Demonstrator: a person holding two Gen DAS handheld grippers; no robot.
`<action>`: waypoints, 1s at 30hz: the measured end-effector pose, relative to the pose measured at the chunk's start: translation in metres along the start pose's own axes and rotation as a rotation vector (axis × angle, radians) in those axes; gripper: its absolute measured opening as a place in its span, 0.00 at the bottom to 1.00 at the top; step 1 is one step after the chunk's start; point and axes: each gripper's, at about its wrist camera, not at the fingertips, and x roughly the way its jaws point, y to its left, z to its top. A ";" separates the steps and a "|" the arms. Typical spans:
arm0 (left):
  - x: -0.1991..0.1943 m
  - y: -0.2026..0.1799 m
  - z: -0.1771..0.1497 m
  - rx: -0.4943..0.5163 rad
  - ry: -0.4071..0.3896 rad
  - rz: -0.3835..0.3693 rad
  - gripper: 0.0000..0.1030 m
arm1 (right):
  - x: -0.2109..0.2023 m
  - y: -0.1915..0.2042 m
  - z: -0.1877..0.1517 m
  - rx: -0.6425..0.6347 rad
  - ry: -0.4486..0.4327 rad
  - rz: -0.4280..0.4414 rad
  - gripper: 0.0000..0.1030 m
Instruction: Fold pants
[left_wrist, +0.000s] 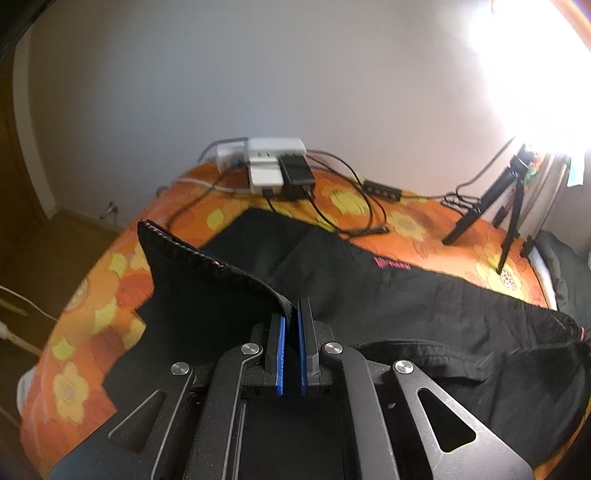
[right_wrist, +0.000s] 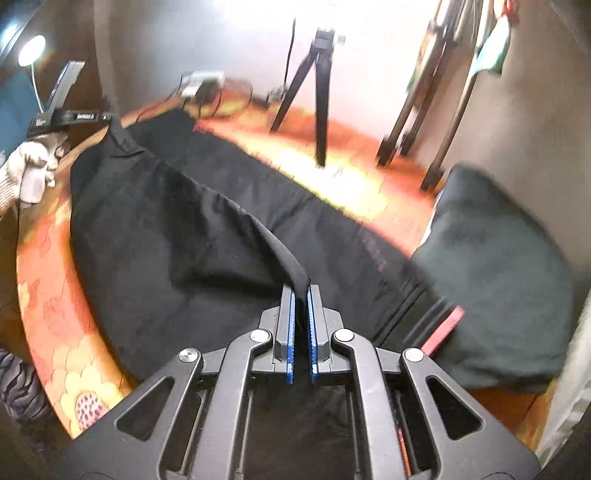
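Note:
Black pants (left_wrist: 369, 295) with pink lettering lie across a table with an orange flowered cloth (left_wrist: 85, 332). My left gripper (left_wrist: 294, 314) is shut on the pants' waistband edge, which it lifts so the band stands up to the left. My right gripper (right_wrist: 302, 295) is shut on a raised fold of the pants (right_wrist: 207, 236) near the leg end. The left gripper (right_wrist: 66, 114), held by a gloved hand, shows at the far left in the right wrist view, at the waist end.
Chargers and cables (left_wrist: 280, 170) sit at the table's far edge. A black tripod (left_wrist: 506, 206) stands at the far right, also in the right wrist view (right_wrist: 314, 92). A dark folded cloth pile (right_wrist: 498, 288) lies right of the pants. A wall is behind.

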 end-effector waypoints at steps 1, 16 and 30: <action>0.002 0.003 0.005 -0.008 -0.002 0.005 0.04 | 0.002 -0.001 0.006 -0.004 -0.009 -0.021 0.06; 0.078 -0.016 0.059 0.078 0.028 0.102 0.04 | 0.087 -0.030 0.058 0.087 0.037 -0.156 0.06; 0.099 -0.026 0.053 0.087 0.089 0.100 0.23 | 0.069 -0.051 0.041 0.214 -0.034 -0.087 0.56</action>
